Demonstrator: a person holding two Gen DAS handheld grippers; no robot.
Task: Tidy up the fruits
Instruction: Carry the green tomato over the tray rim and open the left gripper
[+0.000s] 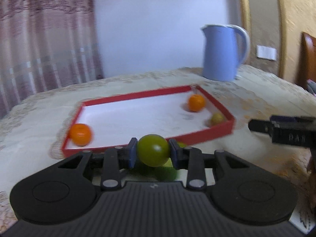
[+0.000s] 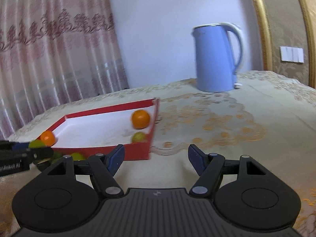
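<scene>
A: What is the left gripper (image 1: 152, 153) holding?

B: It is pinching a round, smooth green fruit (image 1: 153, 150) between its two blue pads (image 1: 132, 152). The fruit is hanging just in front of the near wall of the box (image 1: 201, 136), above more green fruit (image 1: 167, 170) lying on the cloth (image 1: 39, 118).

A: What is the box like?

B: It is a flat box with low red walls and a white floor. It is lying on the cloth.

A: How many fruits are sitting in it?

B: Three. One orange (image 1: 81, 134) is sitting in the near left corner. A second orange (image 1: 196, 102) is sitting near the far right corner. A small yellow-green fruit (image 1: 216, 119) is sitting by the right wall, just in front of that second orange.

A: And the right gripper (image 2: 156, 159)?

B: Its jaws are standing wide apart with nothing between them. It is hanging over the cloth, right of the box.

A: Can you read any words?

B: There are white letters on the side of each gripper, but they are too blurry to read well.

A: What else is there?

B: One tall, smooth blue kettle (image 2: 216, 58) with a curved handle is standing behind the box. The cloth is cream with orange, lacy swirls. A pink curtain (image 2: 53, 55) is hanging on the left, and a white switch plate (image 2: 292, 54) is sitting on the wall.
</scene>
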